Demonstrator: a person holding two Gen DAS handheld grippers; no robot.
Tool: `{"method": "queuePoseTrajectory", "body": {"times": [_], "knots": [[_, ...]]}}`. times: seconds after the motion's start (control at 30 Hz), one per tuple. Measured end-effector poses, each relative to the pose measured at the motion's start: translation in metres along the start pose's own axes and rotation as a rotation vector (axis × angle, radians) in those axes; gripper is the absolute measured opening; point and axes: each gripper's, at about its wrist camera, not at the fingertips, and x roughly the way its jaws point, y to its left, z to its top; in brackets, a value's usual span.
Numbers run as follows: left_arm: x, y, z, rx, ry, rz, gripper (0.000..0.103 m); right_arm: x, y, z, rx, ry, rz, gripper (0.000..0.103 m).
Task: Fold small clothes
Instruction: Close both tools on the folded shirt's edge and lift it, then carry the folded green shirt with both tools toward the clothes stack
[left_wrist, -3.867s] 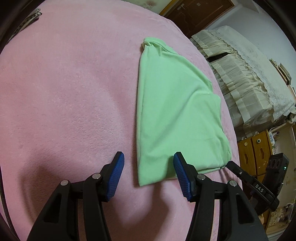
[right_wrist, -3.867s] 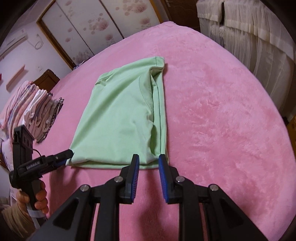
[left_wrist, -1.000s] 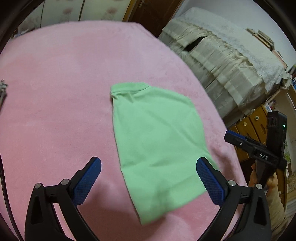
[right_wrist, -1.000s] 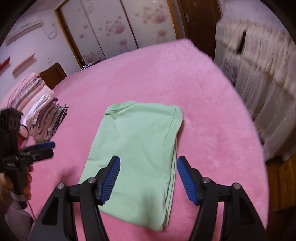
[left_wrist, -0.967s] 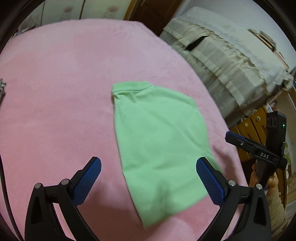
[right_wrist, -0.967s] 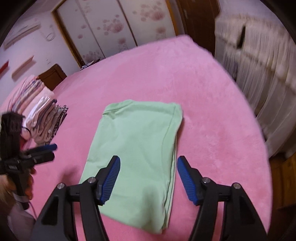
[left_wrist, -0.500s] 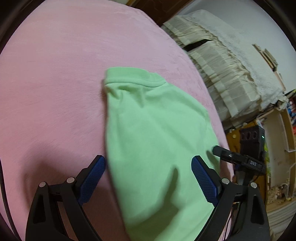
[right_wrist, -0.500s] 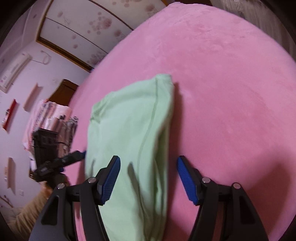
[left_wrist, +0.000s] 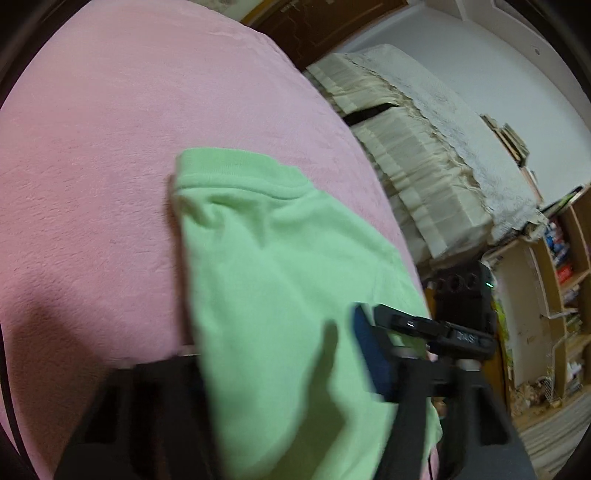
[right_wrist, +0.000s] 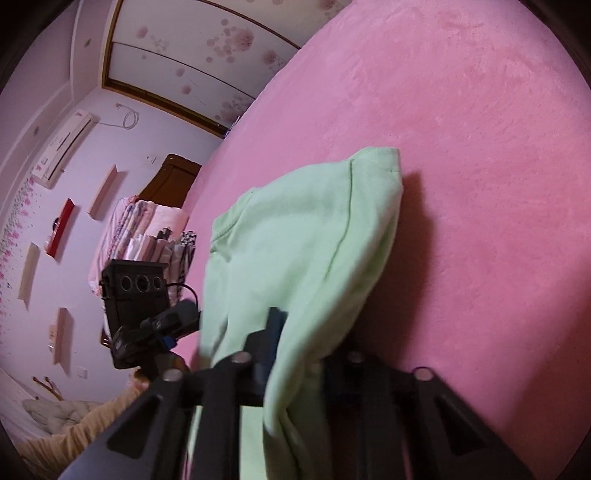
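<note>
Where pink blanket (left_wrist: 110, 147) spreads, green garment (left_wrist: 280, 280).

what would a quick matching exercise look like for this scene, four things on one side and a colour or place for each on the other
Column one:
1. small garment
2. blanket
3. stack of folded clothes
4. air conditioner

Column two:
A. pink, spread under everything
B. high on the wall
C. pale green, draped over both claws
D. at the blanket's far edge, behind the left claw

Pairs: 1-C, 2-A, 3-D, 4-B
</note>
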Motion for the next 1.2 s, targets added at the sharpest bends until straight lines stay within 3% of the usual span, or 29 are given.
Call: {"method": "queuePoseTrajectory", "body": {"times": [0.1, 0.3, 0.57, 0.77, 0.9, 1.03, 1.2], "knots": [[-0.001, -0.001, 0.001, -0.01, -0.016, 0.067, 0.008, -0.003, 0.011, -0.004, -0.049, -0.03, -0.063, 0.011], [-0.017, -0.046, 0.001, 0.115, -0.071, 0.244, 0.004, -0.012, 0.055, -0.008, -0.173, -0.089, -0.253, 0.01], [-0.102, -0.12, -0.008, 0.252, -0.193, 0.297, 0.004, -0.066, 0.162, -0.032, -0.356, -0.213, -0.348, 0.009], [-0.215, -0.167, -0.024, 0.303, -0.325, 0.302, 0.004, -0.104, 0.28, -0.065, -0.546, -0.277, -0.368, 0.009], [-0.316, -0.18, -0.037, 0.347, -0.407, 0.352, 0.006, -0.107, 0.368, -0.085, -0.669, -0.303, -0.328, 0.009], [-0.407, -0.174, -0.039, 0.377, -0.471, 0.44, 0.007, -0.086, 0.444, -0.095, -0.749, -0.315, -0.26, 0.009], [-0.52, -0.15, -0.034, 0.409, -0.556, 0.62, 0.007, -0.026, 0.536, -0.094, -0.804, -0.326, -0.162, 0.009]]}}
